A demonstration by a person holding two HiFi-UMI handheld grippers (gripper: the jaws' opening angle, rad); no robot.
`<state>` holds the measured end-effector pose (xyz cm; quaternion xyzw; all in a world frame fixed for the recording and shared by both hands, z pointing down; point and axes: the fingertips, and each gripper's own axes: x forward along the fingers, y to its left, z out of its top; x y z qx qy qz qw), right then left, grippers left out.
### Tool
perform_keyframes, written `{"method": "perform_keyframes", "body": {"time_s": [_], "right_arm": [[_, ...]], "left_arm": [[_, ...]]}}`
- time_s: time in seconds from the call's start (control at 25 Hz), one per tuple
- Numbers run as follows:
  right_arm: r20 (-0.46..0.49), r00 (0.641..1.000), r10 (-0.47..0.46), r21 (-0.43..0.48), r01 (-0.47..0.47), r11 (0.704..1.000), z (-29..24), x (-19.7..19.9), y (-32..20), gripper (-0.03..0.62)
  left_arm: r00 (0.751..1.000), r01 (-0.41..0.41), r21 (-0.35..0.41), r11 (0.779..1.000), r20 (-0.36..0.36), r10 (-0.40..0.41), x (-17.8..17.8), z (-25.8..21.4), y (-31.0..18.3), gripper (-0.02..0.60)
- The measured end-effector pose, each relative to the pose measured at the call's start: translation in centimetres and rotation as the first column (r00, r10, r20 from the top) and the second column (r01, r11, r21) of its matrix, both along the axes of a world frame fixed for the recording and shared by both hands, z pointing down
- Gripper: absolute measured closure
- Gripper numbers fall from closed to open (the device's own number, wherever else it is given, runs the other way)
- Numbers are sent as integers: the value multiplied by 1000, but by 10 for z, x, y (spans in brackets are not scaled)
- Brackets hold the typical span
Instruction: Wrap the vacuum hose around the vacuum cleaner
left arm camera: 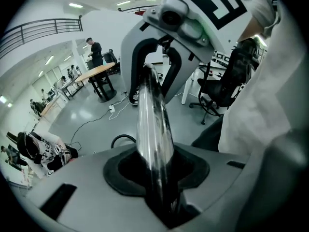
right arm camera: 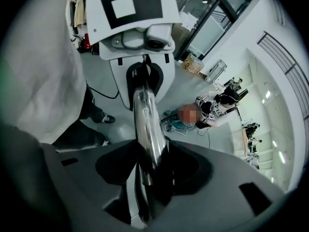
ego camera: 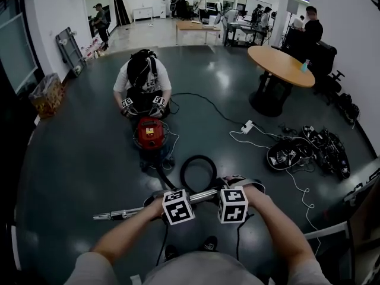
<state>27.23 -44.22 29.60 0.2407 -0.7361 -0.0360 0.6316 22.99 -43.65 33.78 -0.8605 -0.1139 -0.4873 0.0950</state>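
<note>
- Near side of cleaner (ego camera: 149, 133): found hose (ego camera: 199, 157) looped loose on floor, not yet wrapped; person (ego camera: 142, 79) kneeling on far side.
- Clamping wand (left arm camera: 153, 129) with left gripper (left arm camera: 155, 173), jaws partly closed on it.
- Straddling same wand with right gripper (right arm camera: 149, 170), jaws wide, apparently off the metal.
- Judged step: regrasping wand.
- Next: close right, carry wand to cleaner, lead hose round body.
</note>
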Motion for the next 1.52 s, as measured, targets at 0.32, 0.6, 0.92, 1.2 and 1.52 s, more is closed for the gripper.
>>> {"method": "perform_keyframes", "body": {"time_s": [0.32,0.6,0.92,1.2,1.52], "right_arm": [[-129,991,21,134,-4,991,-14,52,17,416],[195,945,262,192,-298,935,-42,112,30,416],[529,754,389,99,-510,854,-25,144,35,416],[719,532,448,-77,-579,811,-1,134,17,416],[751,404,522,-235,-575,784,43,89,-21,416]], "left_arm": [[1000,23,22,1000,-2,-23,36,11,7,445],[982,182,-85,980,-25,-185,63,29,-10,445],[931,321,-108,941,-148,-335,118,25,-37,445],[877,341,-176,923,-294,-380,156,1,-60,445],[813,281,-294,913,-433,-390,196,-30,-103,445]]}}
